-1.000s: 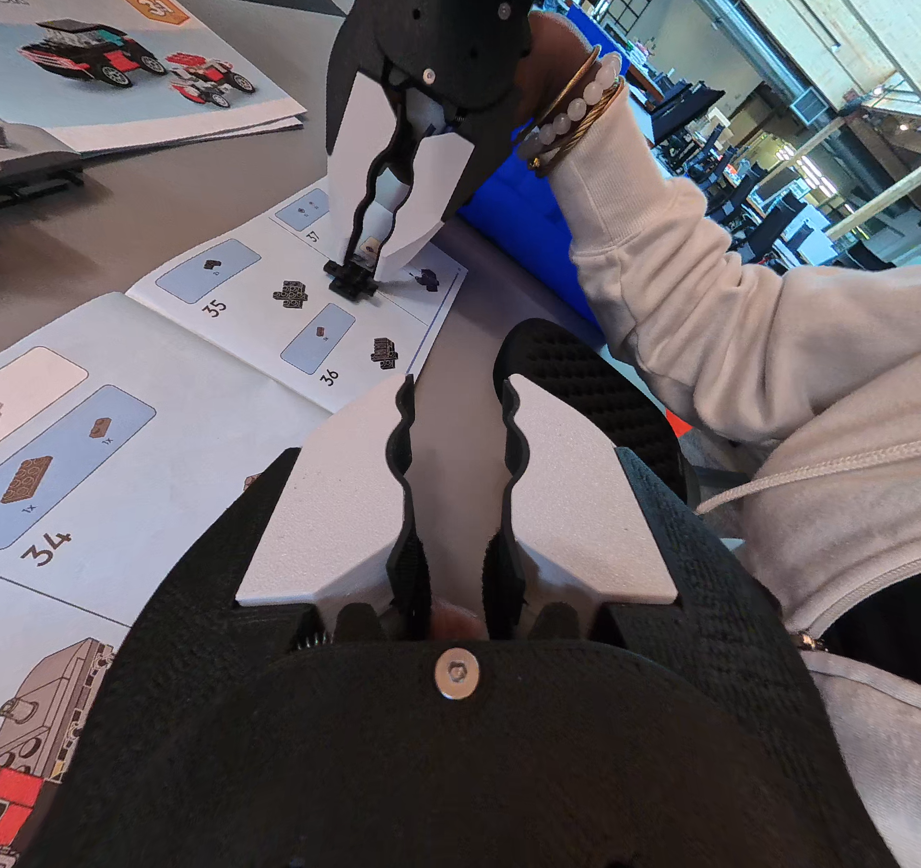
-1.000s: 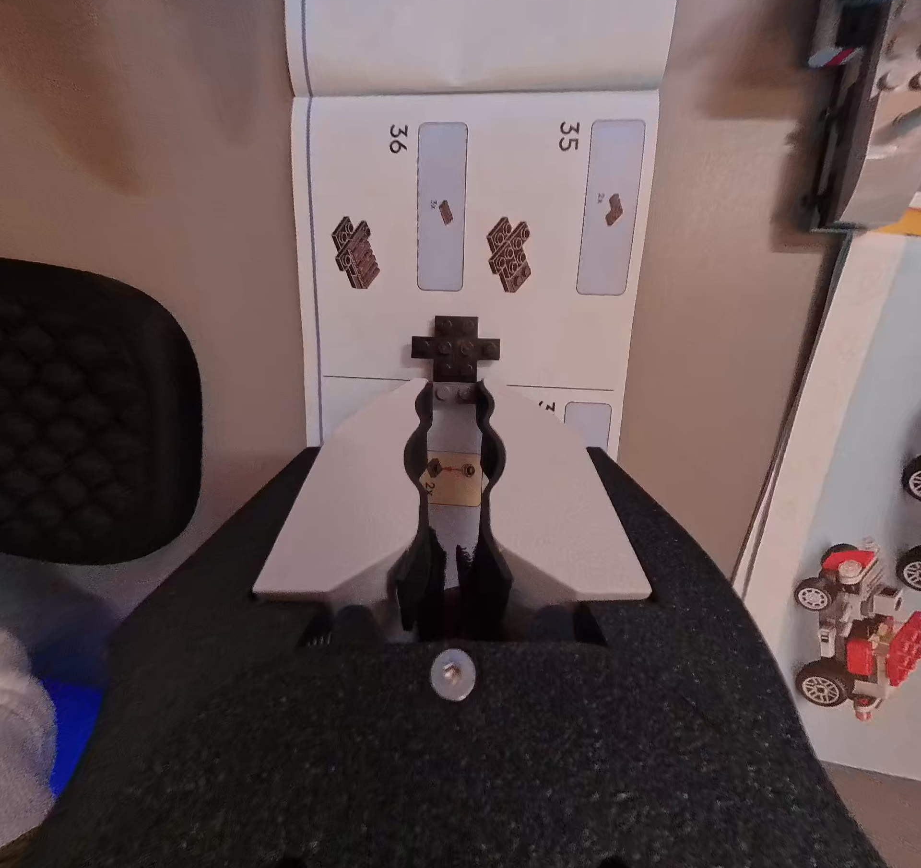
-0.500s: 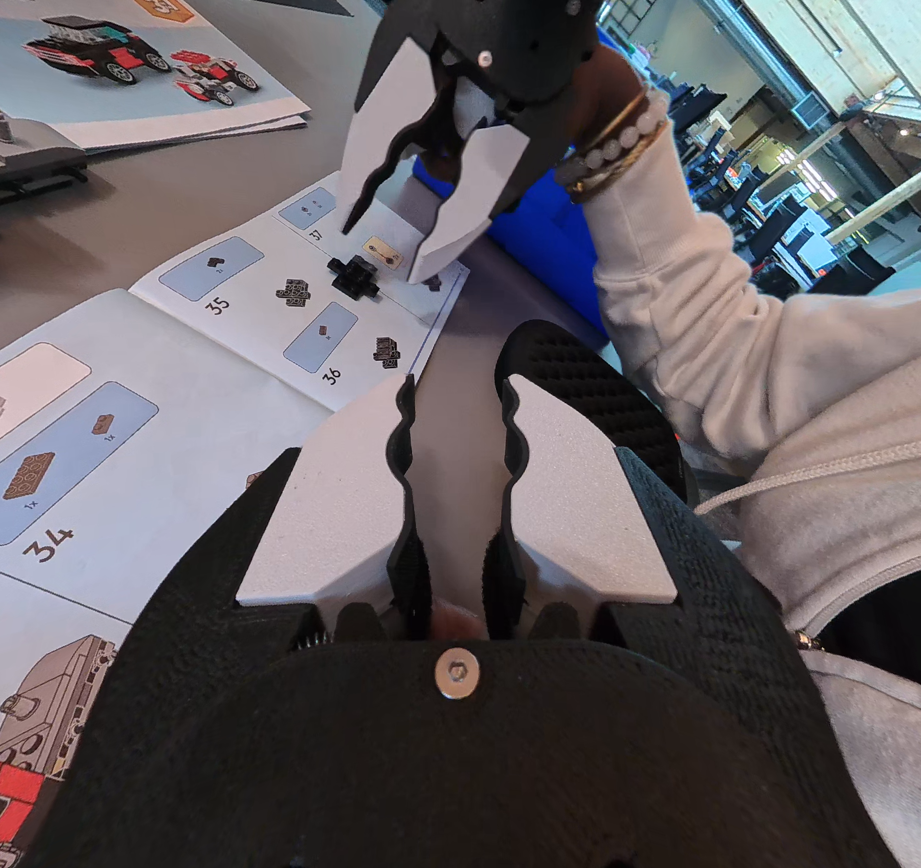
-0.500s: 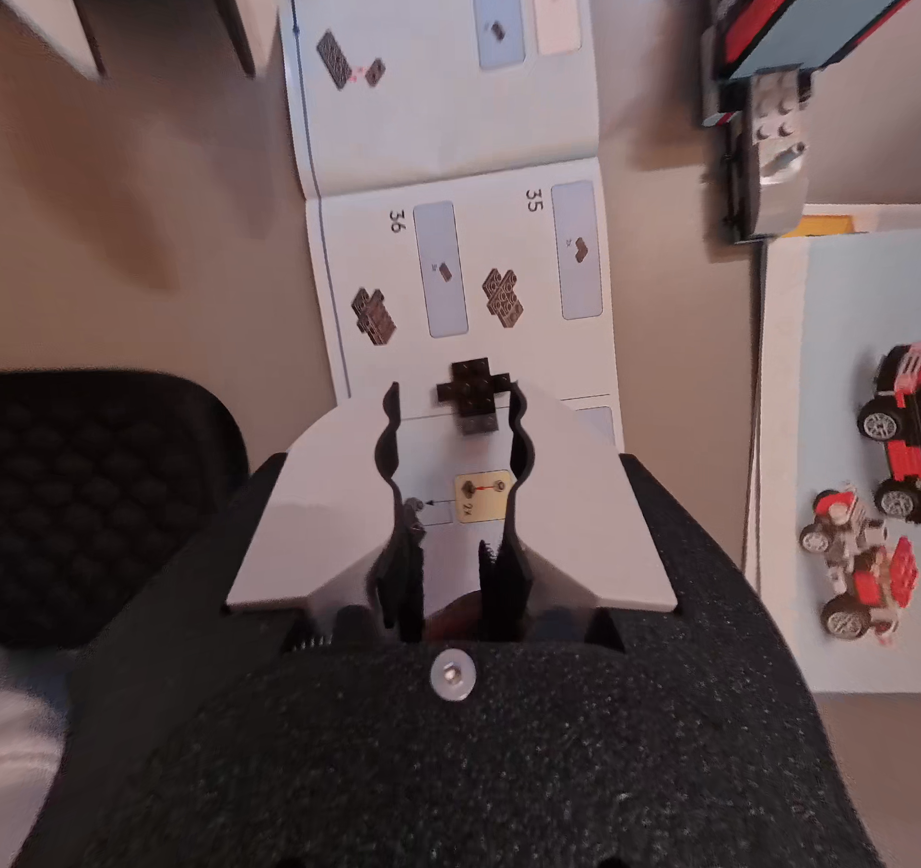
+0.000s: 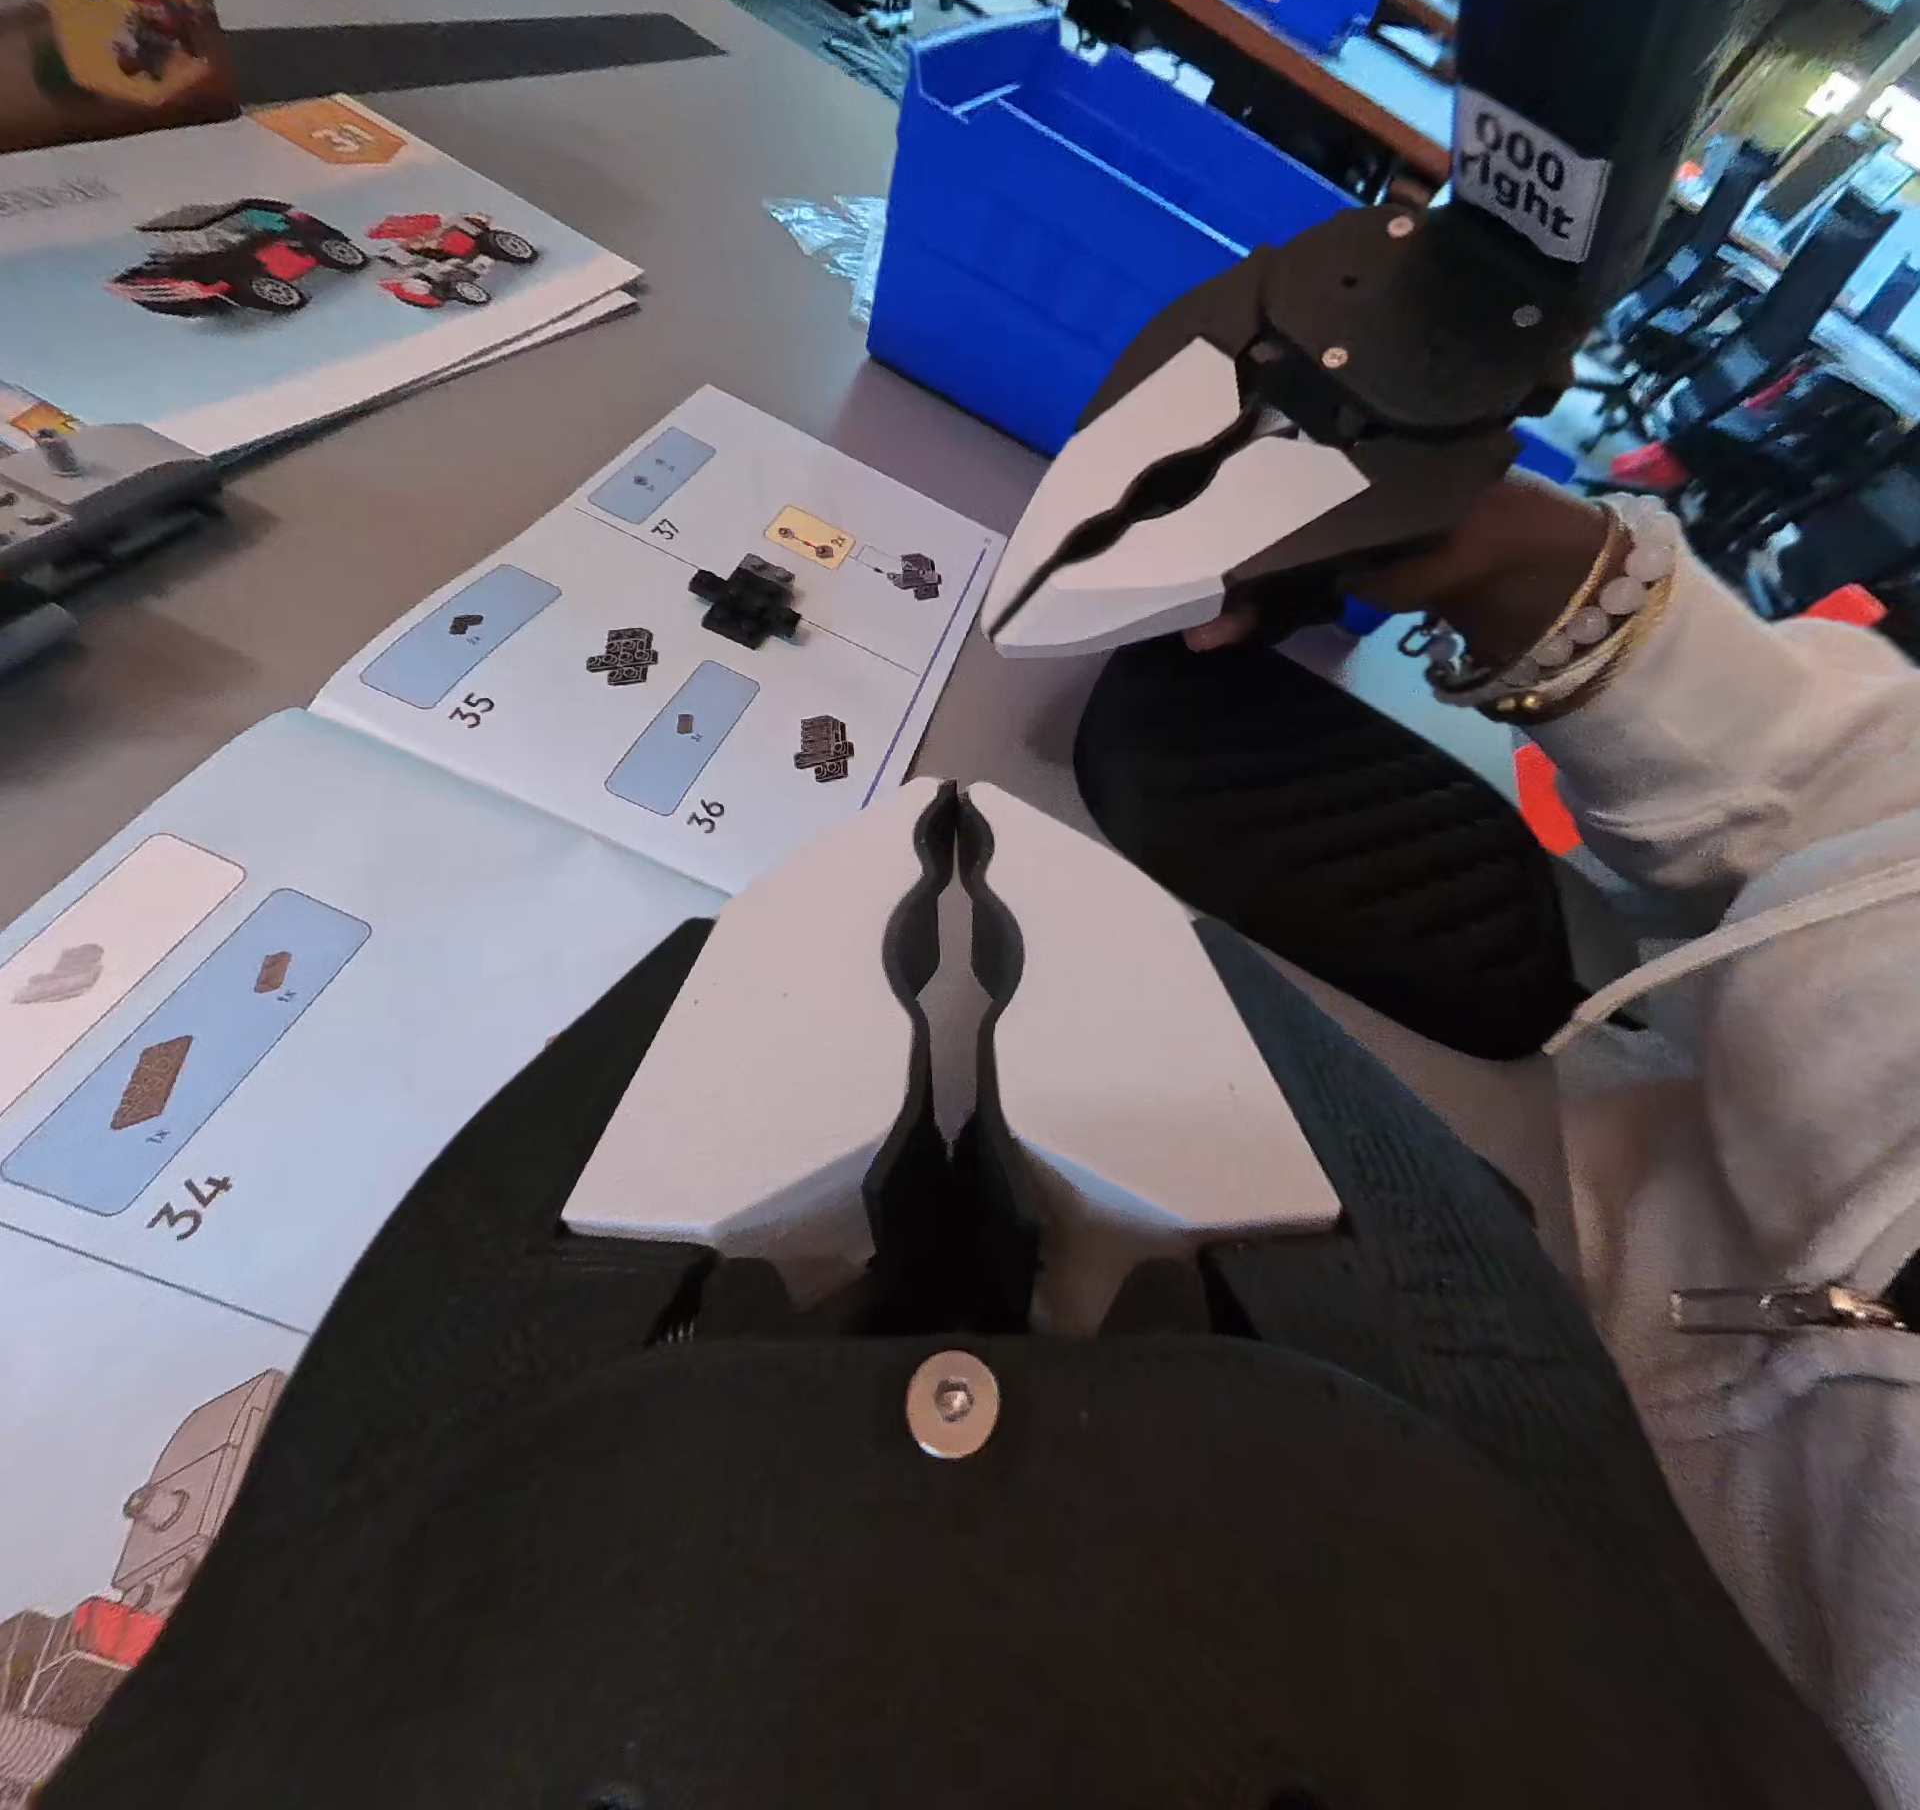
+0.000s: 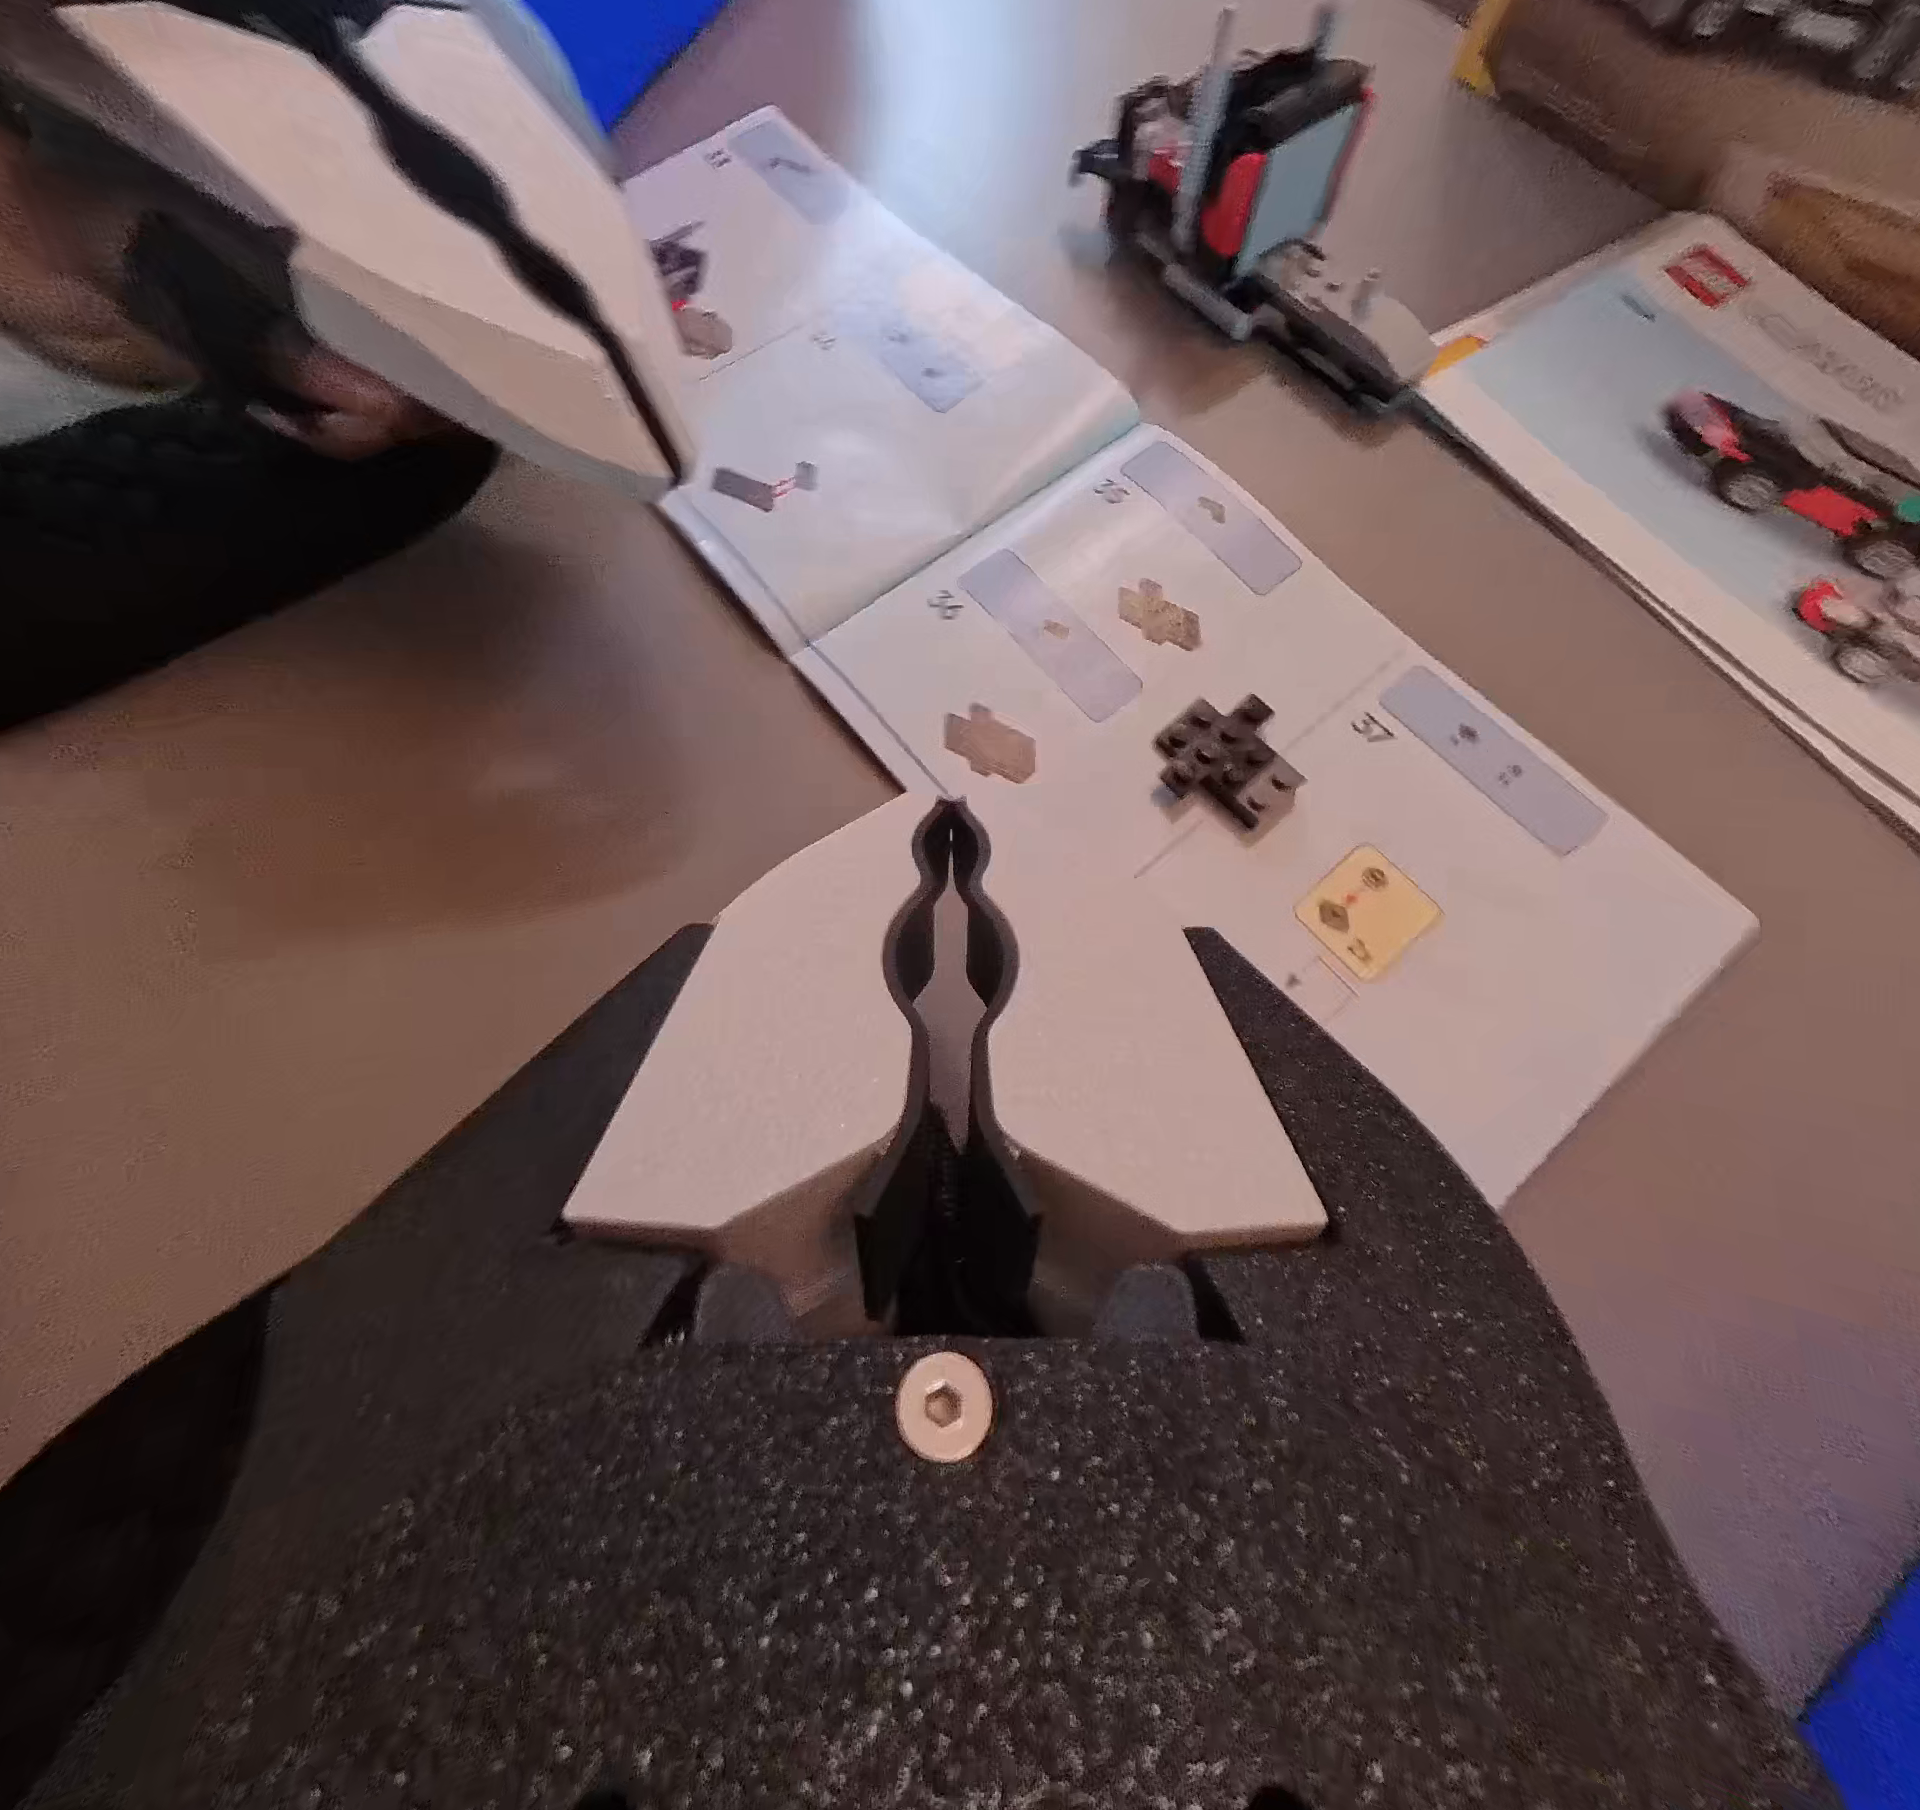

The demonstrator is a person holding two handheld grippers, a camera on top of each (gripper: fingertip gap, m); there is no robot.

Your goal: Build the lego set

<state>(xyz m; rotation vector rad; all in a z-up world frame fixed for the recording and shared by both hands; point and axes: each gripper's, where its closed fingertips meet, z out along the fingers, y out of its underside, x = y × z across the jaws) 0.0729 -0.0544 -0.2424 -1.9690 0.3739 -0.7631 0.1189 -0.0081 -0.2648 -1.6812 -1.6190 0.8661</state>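
The grey table (image 5: 665,202) spreads under everything I see, and the biggest thing on it is the blue bin (image 5: 1049,233) standing at its far side, beyond the open instruction booklet (image 5: 436,825). That booklet lies flat with its numbered steps facing up, and in my right view it runs from under my tongs toward the far left (image 6: 1195,825). A second, closed booklet (image 5: 312,274) with pictured cars on its cover rests farther off to the left, and a black textured pad (image 5: 1320,835) sits by the open booklet's right edge, near my sleeve (image 5: 1766,721). In the right view a partly built lego truck (image 6: 1247,202), grey, black and red, stands on the bare table past the open booklet. My left gripper (image 5: 954,804) points low over the booklet's edge with its white fingers pressed together at the tips and nothing between them. My right gripper (image 5: 1003,622) hangs above the table just off the booklet's right edge, over the pad, and its tips meet as well, empty; my own right view shows the same closed tips (image 6: 948,810). The smallest thing is the black lego piece (image 5: 746,602), a flat cross-shaped stack of plates lying loose on the open page, apart from both tongs; in the right view it sits just ahead and to the right of my closed tips (image 6: 1226,763).
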